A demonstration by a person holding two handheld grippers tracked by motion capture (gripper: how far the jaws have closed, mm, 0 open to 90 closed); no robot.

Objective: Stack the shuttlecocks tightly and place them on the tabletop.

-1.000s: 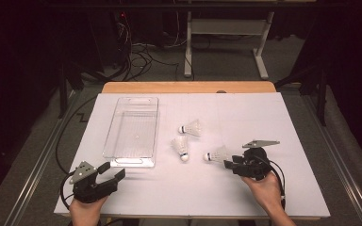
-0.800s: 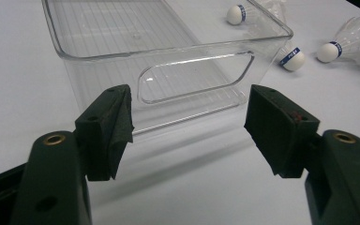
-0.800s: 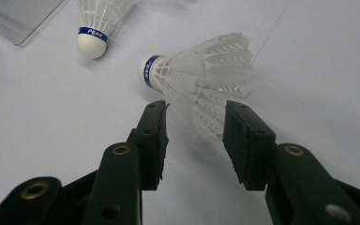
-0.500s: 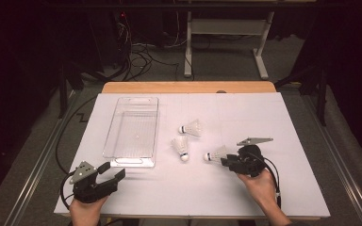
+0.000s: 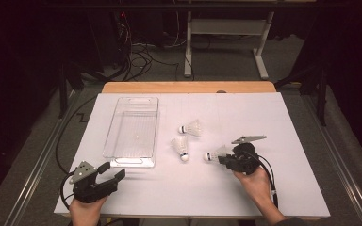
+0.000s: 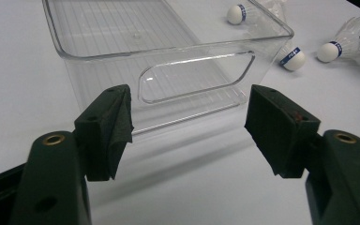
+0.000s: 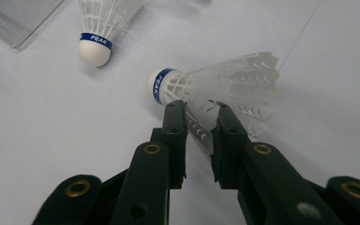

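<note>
Three shuttlecocks on white table (image 5: 283, 117), right of clear tray (image 5: 133, 129). Right gripper (image 7: 199, 110) pinching skirt of nearest shuttlecock (image 7: 215, 86), lying on table. Left gripper (image 6: 187, 117) spread wide, facing tray's near end.

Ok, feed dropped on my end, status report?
Right gripper shut on nearest shuttlecock. Left gripper open, idle before clear bin. Two shuttlecocks loose on the table. Path clear.
</note>
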